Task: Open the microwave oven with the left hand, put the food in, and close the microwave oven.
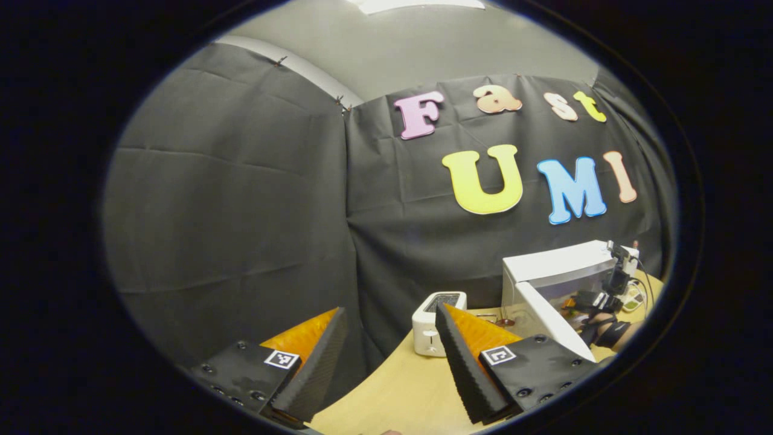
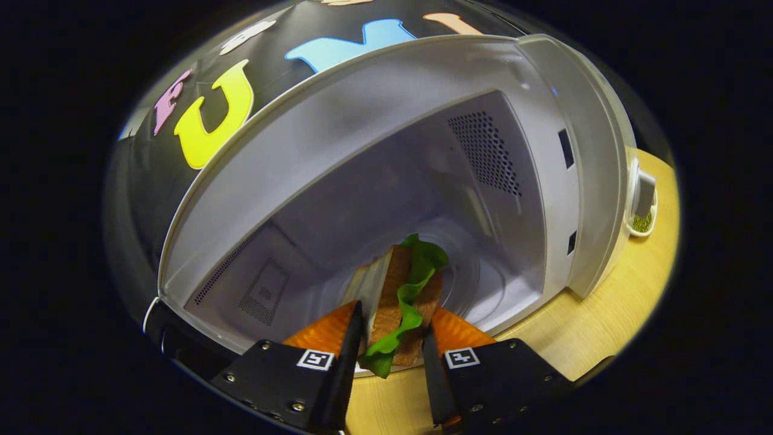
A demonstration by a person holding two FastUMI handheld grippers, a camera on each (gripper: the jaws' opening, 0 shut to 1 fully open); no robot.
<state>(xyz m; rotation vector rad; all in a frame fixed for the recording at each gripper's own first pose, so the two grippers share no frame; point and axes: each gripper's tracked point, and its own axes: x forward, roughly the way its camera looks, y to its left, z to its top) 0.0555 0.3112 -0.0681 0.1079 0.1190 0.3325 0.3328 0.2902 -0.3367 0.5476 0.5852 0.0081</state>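
Right gripper [image 2: 392, 338] pinches the sandwich [image 2: 401, 296] at the open microwave [image 2: 543, 151] mouth. Left gripper [image 1: 392, 356] sits spread, idle. Dropping it in and closing remain.

Microwave [image 2: 386, 121] door cut off at edge — sandwich [image 2: 401, 302] base hidden behind fingers.

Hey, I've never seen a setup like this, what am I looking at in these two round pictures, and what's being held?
A person holds a two-finger gripper in each hand; a camera rides on each. In the right gripper view, the right gripper clamps a sandwich of brown bread with green lettuce, reaching into the open white microwave oven. In the left gripper view, the left gripper is open and empty above the light wooden table. Farther off stand a small white toaster, the microwave with its door swung open, and the hand holding the other gripper.
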